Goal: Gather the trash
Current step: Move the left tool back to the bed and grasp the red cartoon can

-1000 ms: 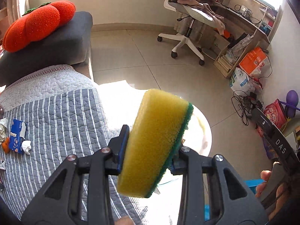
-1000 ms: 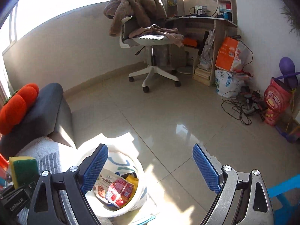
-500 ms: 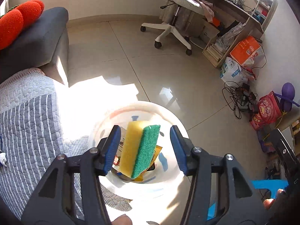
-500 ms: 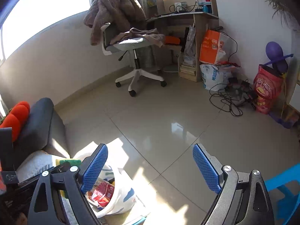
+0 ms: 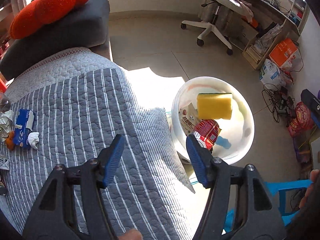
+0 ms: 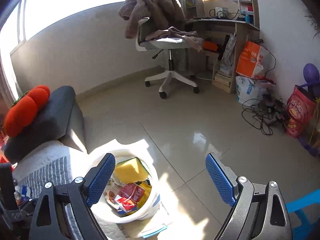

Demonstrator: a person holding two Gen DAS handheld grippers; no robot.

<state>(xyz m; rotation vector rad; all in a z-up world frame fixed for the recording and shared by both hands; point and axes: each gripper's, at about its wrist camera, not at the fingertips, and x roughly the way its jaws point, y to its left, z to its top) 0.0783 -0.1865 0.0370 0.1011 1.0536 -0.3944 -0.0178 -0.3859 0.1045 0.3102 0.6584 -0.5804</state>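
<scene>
The sponge (image 5: 215,106) lies in the white bucket (image 5: 247,108) on top of a red can (image 5: 206,130) and wrappers, so that piece is collected. The left tool (image 5: 155,158), whose jaws have just been opening, stands apart and empty above the striped bed cover (image 5: 90,108) beside the bucket; the right tool (image 6: 160,177) is wide apart and empty over the bucket. Far from the bucket on the cover, a blue packet (image 5: 23,128) and crumpled tissues (image 5: 33,137) remain to gather.
</scene>
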